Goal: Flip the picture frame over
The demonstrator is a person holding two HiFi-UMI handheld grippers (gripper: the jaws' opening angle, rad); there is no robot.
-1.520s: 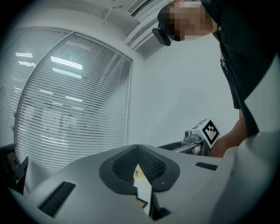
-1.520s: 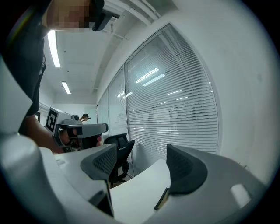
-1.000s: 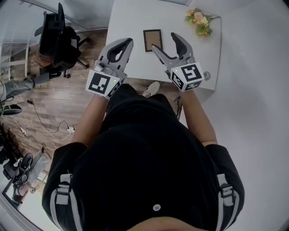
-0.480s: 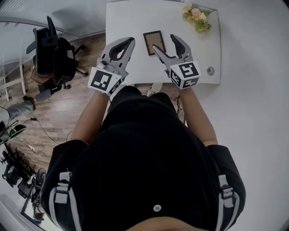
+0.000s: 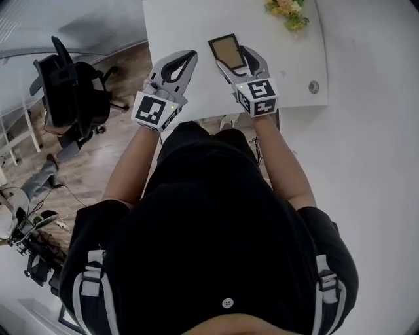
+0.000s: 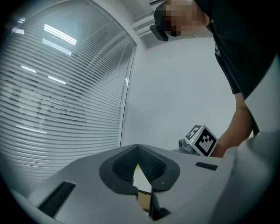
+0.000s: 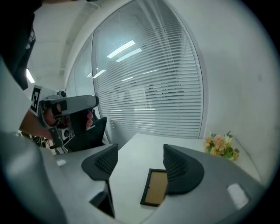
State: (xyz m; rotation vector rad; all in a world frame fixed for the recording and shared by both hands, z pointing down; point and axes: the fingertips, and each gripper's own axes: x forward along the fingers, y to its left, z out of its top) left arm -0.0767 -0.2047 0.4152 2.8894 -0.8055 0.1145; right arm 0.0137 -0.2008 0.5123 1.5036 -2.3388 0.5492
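Right gripper (image 5: 234, 57) has advanced over the picture frame (image 5: 226, 48).
Its fingers gape wide; the left gripper (image 5: 190, 55) is clenched, empty — frame flat on the desk (image 5: 183, 26).

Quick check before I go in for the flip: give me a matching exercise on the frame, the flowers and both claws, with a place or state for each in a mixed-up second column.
Things:
1. picture frame
2. flowers
3. left claw
4. right claw

Places or states:
A. open, above the frame
B. at the far right corner of the table
C. shut
D. lying flat near the middle of the table

Pairs: 1-D, 2-B, 3-C, 4-A
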